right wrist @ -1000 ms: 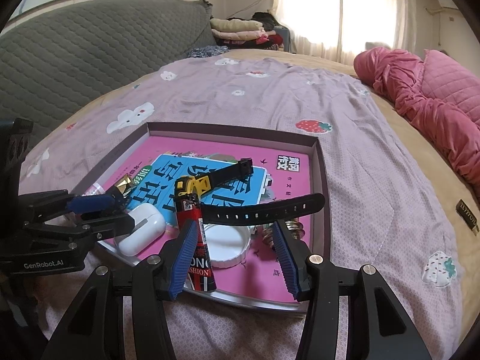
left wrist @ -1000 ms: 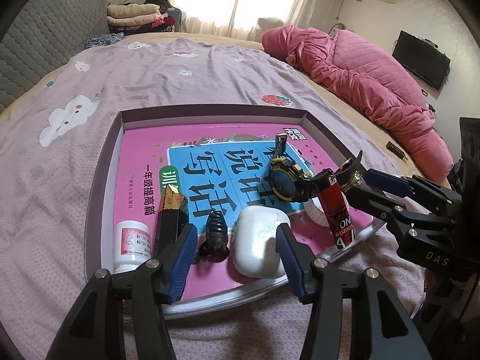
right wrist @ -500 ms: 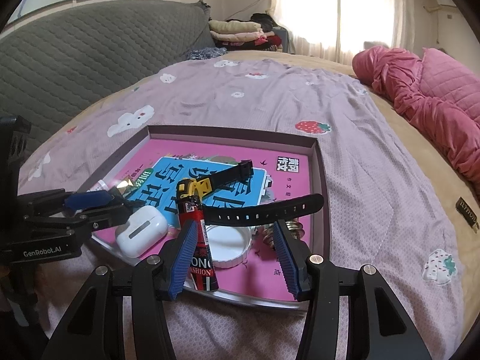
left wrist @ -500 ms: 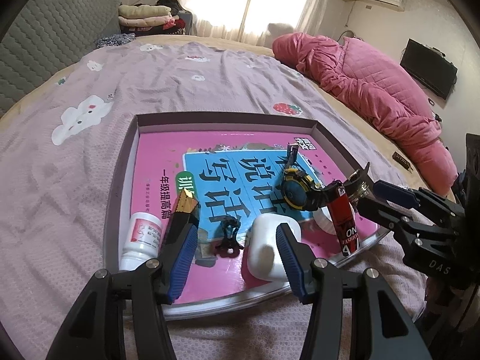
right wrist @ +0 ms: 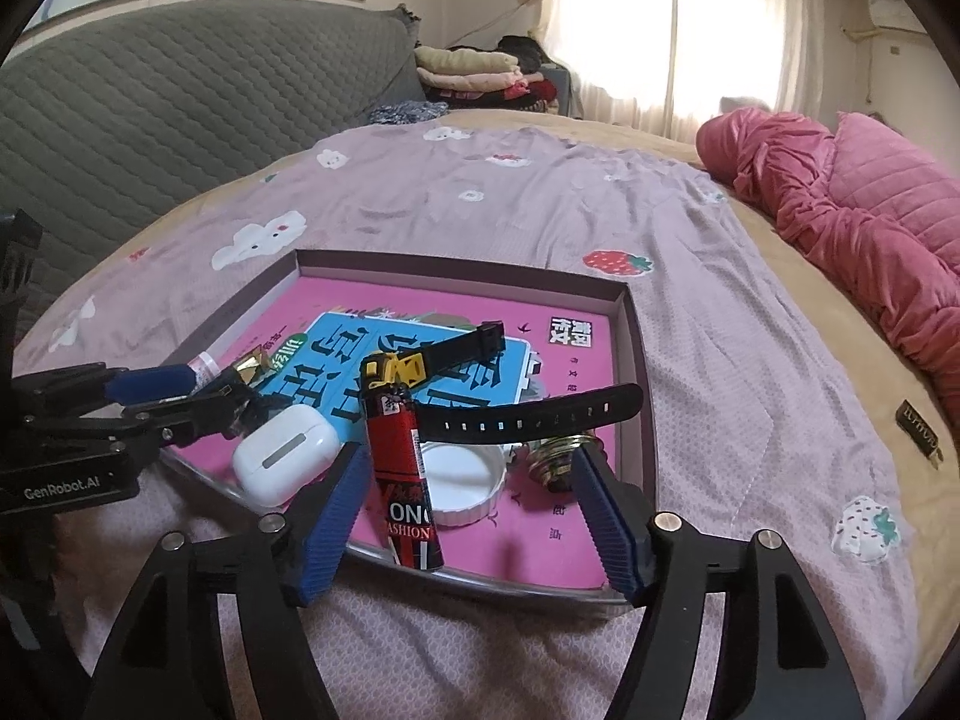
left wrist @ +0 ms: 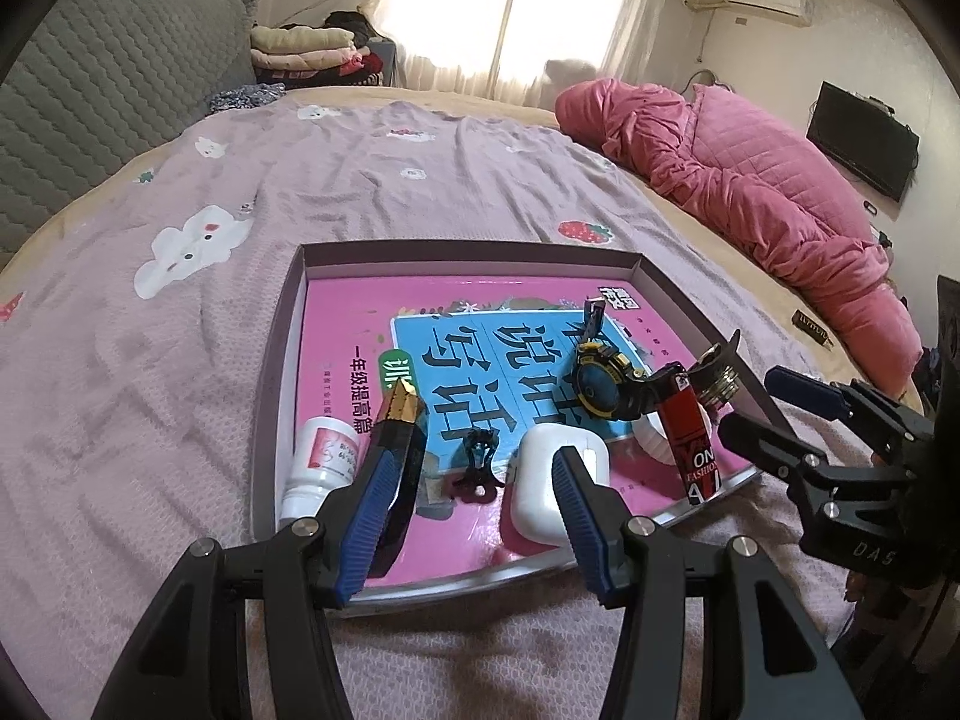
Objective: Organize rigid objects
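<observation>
A shallow tray (left wrist: 282, 354) lined with a pink book lies on the bed. In it are a white earbud case (left wrist: 543, 480), a black hair claw (left wrist: 477, 468), a black and gold tube (left wrist: 399, 420), a white pill bottle (left wrist: 321, 459), a yellow-black watch (left wrist: 600, 381), a red lighter (left wrist: 690, 438), a white lid (right wrist: 462, 480) and coins (right wrist: 555, 456). My left gripper (left wrist: 468, 507) is open and empty above the tray's near edge, over the claw and case. My right gripper (right wrist: 465, 513) is open and empty, its fingers on either side of the lighter (right wrist: 402, 462) and lid.
The tray (right wrist: 636, 372) sits on a lilac patterned bedspread (left wrist: 390, 180). A pink quilt (left wrist: 738, 192) is heaped at the right, a grey headboard (right wrist: 180, 102) at the left, folded clothes (left wrist: 300, 51) at the far end. A small dark label (right wrist: 918, 429) lies right of the tray.
My left gripper has drawn back and up from the tray, so the earbud case and claw look smaller. The right gripper has barely moved. Both stay open.
</observation>
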`<control>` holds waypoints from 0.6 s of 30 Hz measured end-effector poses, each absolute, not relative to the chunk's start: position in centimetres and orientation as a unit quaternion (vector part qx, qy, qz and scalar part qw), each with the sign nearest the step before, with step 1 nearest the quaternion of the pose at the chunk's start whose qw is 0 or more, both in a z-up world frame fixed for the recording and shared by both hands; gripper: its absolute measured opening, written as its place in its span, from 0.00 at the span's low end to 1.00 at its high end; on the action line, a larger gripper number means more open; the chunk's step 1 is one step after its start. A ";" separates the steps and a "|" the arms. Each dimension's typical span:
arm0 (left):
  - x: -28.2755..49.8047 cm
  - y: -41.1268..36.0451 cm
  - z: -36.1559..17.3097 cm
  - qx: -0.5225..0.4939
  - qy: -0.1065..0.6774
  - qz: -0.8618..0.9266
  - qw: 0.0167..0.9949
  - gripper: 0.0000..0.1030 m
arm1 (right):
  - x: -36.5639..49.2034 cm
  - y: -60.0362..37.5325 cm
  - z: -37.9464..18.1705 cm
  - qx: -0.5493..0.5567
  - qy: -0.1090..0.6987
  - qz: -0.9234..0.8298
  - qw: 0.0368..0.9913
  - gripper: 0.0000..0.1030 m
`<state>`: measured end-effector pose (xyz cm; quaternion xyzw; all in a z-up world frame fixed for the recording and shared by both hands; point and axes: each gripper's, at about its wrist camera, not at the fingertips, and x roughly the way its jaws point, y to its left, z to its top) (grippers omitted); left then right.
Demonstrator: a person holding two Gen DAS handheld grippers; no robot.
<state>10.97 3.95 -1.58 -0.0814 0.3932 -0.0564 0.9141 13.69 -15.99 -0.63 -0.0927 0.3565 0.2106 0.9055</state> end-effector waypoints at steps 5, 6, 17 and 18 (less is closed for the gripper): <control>10.2 3.8 -1.1 -0.076 0.384 -0.048 0.919 0.53 | 13.0 -15.9 -0.7 -0.098 0.356 0.201 0.907 0.72; 10.1 3.8 -1.0 -0.075 0.382 -0.047 0.920 0.53 | 13.0 -15.9 -0.7 -0.099 0.356 0.199 0.908 0.72; 8.5 3.6 0.0 -0.088 0.359 -0.031 0.929 0.60 | 12.6 -16.8 -0.2 -0.080 0.356 0.176 0.914 0.73; 8.3 3.5 0.1 -0.085 0.357 -0.025 0.930 0.61 | 12.5 -16.8 -0.1 -0.080 0.355 0.174 0.915 0.73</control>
